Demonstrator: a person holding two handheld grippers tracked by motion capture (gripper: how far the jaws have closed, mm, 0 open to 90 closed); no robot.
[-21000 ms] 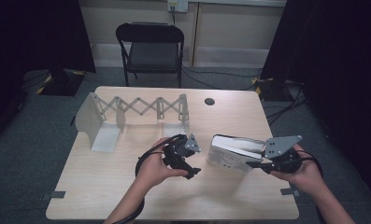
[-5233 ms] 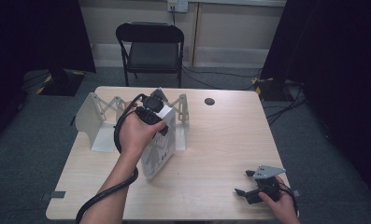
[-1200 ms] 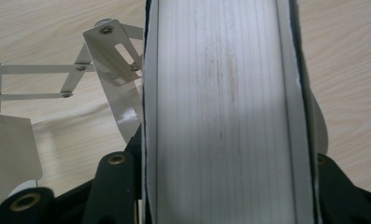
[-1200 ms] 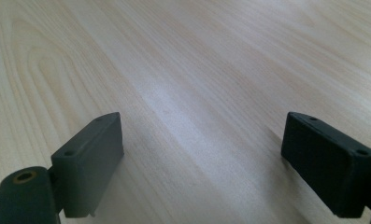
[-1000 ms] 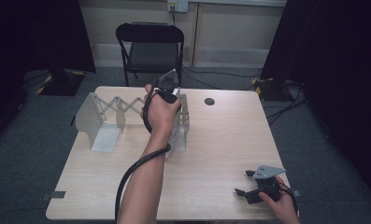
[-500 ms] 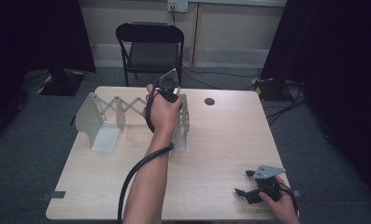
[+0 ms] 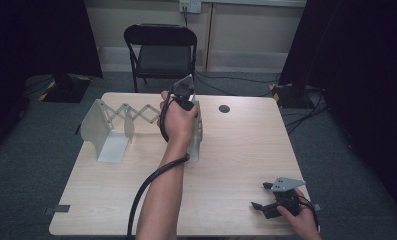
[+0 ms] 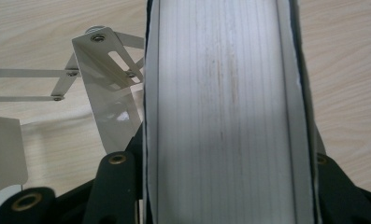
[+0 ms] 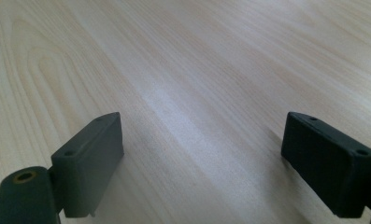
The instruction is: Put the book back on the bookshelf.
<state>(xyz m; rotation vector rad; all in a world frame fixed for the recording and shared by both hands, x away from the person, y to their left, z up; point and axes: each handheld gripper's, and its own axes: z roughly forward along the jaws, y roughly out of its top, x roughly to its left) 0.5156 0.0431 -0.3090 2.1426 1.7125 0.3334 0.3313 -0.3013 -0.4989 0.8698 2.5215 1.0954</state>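
- Clearly the left gripper [image 7: 185, 96] is clamped on a book [image 8: 223, 107]: in the left gripper view the pale page block stands between the two black jaws, a dark cover pressed under each, so the squeeze goes across the book's thickness and the pages cannot fan open.
- Just beyond the fingers on one side sits the metal end plate of the expanding book rack [image 8: 109, 84], its scissor links running away from it; the book is upright and close beside that plate, apparently so it can stand against it.
- Seen from the high view, the left hand [image 7: 178, 122] reaches to the far right end of the rack [image 7: 121, 117], and the book sits under the hand at that end. Whether its lower edge already touches the rack's base or the table [image 7: 236, 150] I cannot tell, as the hand covers it.
- By my judgement the grip is kept because a tall book let go before it leans on the plate could topple.
- Off near the table's front right corner, the right gripper [image 7: 268, 197] rests well apart from the rack, jaws spread wide with bare wood between its fingers [image 9: 87, 163], holding nothing and out of the working arm's way.
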